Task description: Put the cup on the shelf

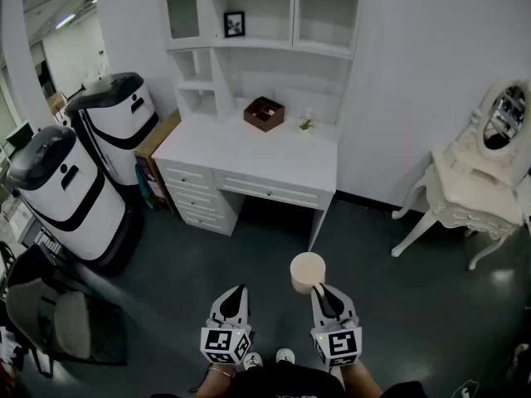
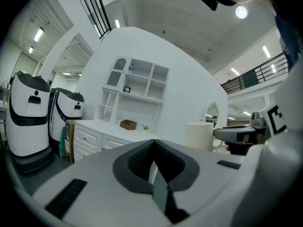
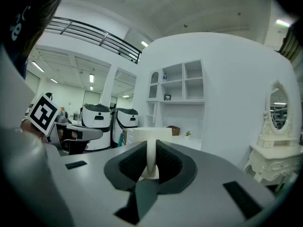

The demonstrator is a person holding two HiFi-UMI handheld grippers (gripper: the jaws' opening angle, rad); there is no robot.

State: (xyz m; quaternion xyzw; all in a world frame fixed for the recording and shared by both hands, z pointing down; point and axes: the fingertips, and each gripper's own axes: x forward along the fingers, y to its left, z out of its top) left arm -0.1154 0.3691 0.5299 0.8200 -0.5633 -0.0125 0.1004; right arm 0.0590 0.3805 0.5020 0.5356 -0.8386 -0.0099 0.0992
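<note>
A cream cup (image 1: 308,272) hangs over the dark floor in front of the white desk (image 1: 249,152). My right gripper (image 1: 319,288) is shut on its handle; in the right gripper view the handle (image 3: 151,156) stands pinched between the dark pads under the cup body (image 3: 151,133). My left gripper (image 1: 241,289) is beside it, shut and empty, its jaws meeting in the left gripper view (image 2: 152,157). From there the cup (image 2: 199,135) shows to the right. The white shelf unit (image 1: 274,44) rises above the desk, well ahead of both grippers.
A brown box (image 1: 264,113) and a small plant (image 1: 306,123) sit on the desk, with a framed picture (image 1: 234,24) on a shelf. Two white-and-black machines (image 1: 62,193) stand left, next to a dark chair (image 1: 50,322). A cream vanity table (image 1: 477,197) stands right.
</note>
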